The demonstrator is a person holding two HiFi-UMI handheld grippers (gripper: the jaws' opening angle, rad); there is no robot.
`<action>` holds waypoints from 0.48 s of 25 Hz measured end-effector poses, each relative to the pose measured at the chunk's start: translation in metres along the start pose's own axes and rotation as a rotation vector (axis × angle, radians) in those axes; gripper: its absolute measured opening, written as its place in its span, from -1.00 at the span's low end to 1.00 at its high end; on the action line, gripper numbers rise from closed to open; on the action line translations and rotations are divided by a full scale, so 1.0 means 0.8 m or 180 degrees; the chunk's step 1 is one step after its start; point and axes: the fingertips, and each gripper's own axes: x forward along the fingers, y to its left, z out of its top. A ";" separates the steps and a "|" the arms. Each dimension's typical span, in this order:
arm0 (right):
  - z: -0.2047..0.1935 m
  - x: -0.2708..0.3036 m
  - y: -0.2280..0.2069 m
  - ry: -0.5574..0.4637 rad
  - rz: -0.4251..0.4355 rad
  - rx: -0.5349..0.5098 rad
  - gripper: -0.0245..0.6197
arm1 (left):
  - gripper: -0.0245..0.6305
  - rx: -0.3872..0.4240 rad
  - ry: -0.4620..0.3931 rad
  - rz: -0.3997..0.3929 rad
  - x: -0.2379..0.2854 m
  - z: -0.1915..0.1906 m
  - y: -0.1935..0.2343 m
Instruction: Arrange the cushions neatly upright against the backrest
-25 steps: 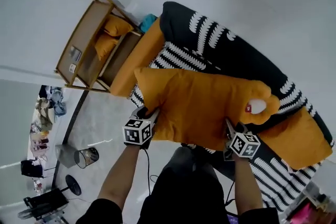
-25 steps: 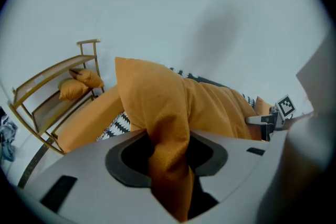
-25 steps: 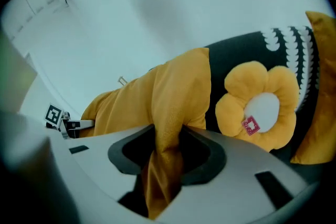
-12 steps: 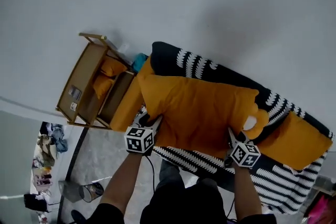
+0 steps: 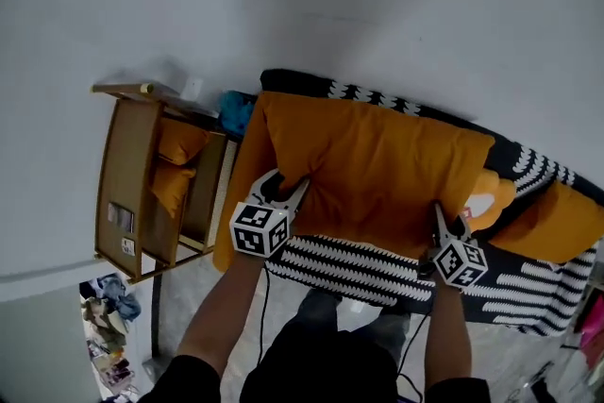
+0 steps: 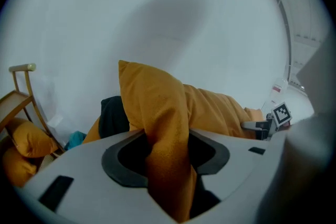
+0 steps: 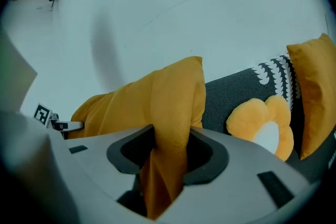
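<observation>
A large orange cushion (image 5: 377, 170) is held upright over the sofa seat (image 5: 377, 269), its top edge near the black backrest (image 5: 311, 81). My left gripper (image 5: 288, 192) is shut on its lower left corner (image 6: 168, 165). My right gripper (image 5: 442, 224) is shut on its lower right corner (image 7: 165, 165). A flower-shaped orange cushion (image 5: 486, 201) with a white centre (image 7: 265, 136) leans on the backrest just right of it. Another orange cushion (image 5: 557, 226) stands further right (image 7: 310, 92).
A wooden shelf unit (image 5: 127, 175) stands left of the sofa, with two small orange cushions (image 5: 175, 165) on its shelves. An orange armrest pad (image 5: 241, 175) and a teal item (image 5: 233, 111) sit at the sofa's left end. White wall rises behind.
Both grippers have carried the big orange cushion further back and up toward the backrest. It now covers more of the black backrest and stands more upright.
</observation>
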 end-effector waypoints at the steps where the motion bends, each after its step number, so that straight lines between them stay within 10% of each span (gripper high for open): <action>1: 0.000 0.006 0.004 -0.0023 -0.0055 0.0007 -0.35 | -0.27 0.0010 -0.0003 -0.0063 0.007 0.004 0.010; 12: -0.012 0.060 -0.014 -0.0101 -0.0348 -0.0045 -0.25 | -0.12 -0.0030 0.0119 -0.0295 0.075 -0.022 0.058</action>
